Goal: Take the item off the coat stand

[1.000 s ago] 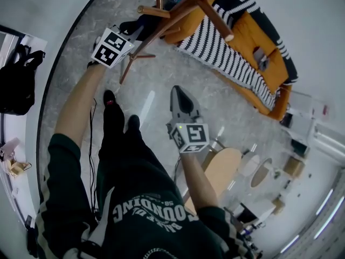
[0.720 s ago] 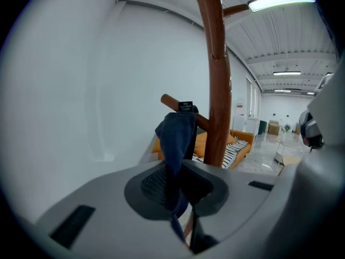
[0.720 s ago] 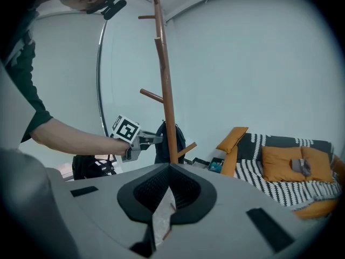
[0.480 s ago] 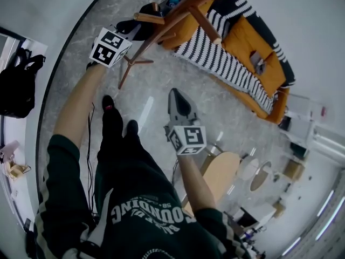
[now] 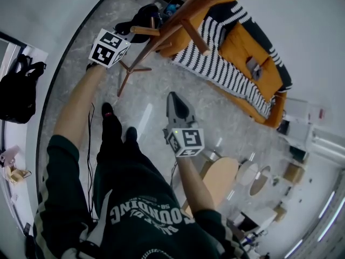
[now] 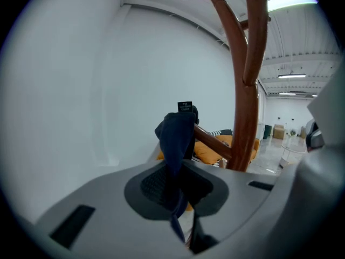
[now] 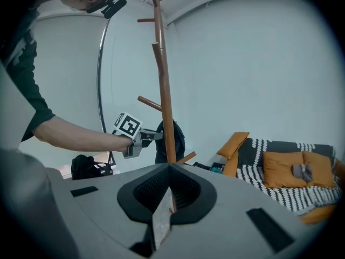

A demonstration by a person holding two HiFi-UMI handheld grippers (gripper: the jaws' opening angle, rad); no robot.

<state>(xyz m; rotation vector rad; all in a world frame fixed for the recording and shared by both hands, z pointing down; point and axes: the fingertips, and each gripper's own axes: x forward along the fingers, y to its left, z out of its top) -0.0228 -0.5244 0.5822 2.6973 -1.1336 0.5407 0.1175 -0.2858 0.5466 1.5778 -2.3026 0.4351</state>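
Reaching out far in front, the person's left arm (image 5: 81, 101) is stretched almost straight toward the coat stand (image 5: 178, 15). The left gripper (image 5: 132, 32) at the end of it points at the tall brown pole, close beside it. Its jaws are squeezed on a dark blue cloth (image 6: 175, 136). The cloth goes up from between the jaws to the tip of a low peg (image 6: 213, 142) that sticks out from the pole. In the right gripper view, the left gripper (image 7: 156, 136) touches the dark cloth just next to the pole, at about the height of the low pegs.

The right arm (image 5: 197, 182) is bent and kept near the body. The right gripper (image 5: 175, 99) is low, well apart from the stand, and points toward it. Its two jaws are pressed together, and nothing sits between them.

Behind the stand there is an orange sofa (image 5: 242, 53) with a black and white striped blanket (image 5: 215, 58) on it.
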